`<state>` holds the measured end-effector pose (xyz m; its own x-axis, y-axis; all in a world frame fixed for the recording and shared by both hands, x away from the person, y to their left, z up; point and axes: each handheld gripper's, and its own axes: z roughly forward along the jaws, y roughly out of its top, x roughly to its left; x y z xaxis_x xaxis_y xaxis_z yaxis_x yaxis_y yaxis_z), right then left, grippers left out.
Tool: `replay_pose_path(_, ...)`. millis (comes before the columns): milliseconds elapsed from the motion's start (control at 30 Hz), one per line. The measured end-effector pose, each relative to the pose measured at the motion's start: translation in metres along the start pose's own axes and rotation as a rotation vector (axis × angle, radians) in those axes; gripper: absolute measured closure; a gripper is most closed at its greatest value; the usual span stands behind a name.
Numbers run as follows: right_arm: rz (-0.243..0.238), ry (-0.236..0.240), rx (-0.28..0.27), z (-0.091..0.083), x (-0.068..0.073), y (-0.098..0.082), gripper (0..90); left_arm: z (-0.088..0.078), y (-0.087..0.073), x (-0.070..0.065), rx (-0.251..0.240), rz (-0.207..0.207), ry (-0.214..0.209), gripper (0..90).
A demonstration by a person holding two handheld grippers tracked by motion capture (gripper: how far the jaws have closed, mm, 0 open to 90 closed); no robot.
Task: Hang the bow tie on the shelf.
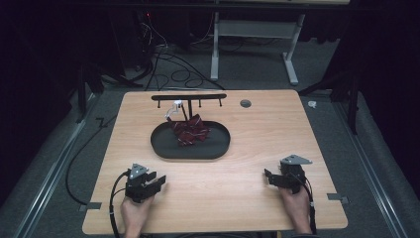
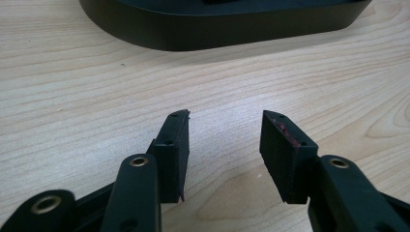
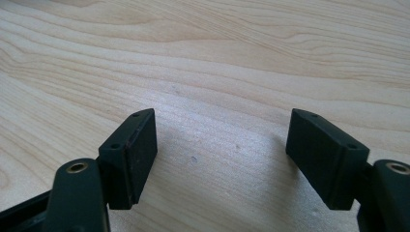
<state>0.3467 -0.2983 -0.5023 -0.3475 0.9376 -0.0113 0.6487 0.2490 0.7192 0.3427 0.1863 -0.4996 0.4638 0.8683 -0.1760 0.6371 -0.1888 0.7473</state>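
Note:
A black oval tray [image 1: 163, 148] sits on the wooden table [image 1: 257, 129] toward the back, with a crumpled dark red patterned cloth [image 1: 189, 131] lying in it. A white clip [image 1: 174, 108] hangs from a low black rack [image 1: 188, 97] just behind the tray. My left gripper [image 1: 159, 181] rests near the front left, open and empty; its own view has the tray's wall [image 2: 222, 29] ahead of the left gripper [image 2: 225, 123]. My right gripper [image 1: 268, 177] rests at the front right, open over bare wood, as the right gripper [image 3: 220, 121] view confirms.
A small grey grommet [image 1: 245, 103] is set in the table's back right. Black cables [image 1: 84, 148] trail over the grey floor at the left and behind. The legs of a white stand [image 1: 215, 49] rise beyond the table.

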Motion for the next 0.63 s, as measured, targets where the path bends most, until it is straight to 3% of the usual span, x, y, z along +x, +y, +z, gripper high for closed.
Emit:
replay_pose_path(433, 0.000, 0.000, 0.001, 0.000, 0.000, 0.000, 28.1, 0.011, -0.003, -0.010, 0.004, 0.107, 0.094, 45.0)
replay_pose_path(633, 0.000, 0.000, 0.000, 0.000, 0.000, 0.000, 28.1, 0.012, -0.003, -0.011, 0.003, 0.111, 0.097, 43.2)
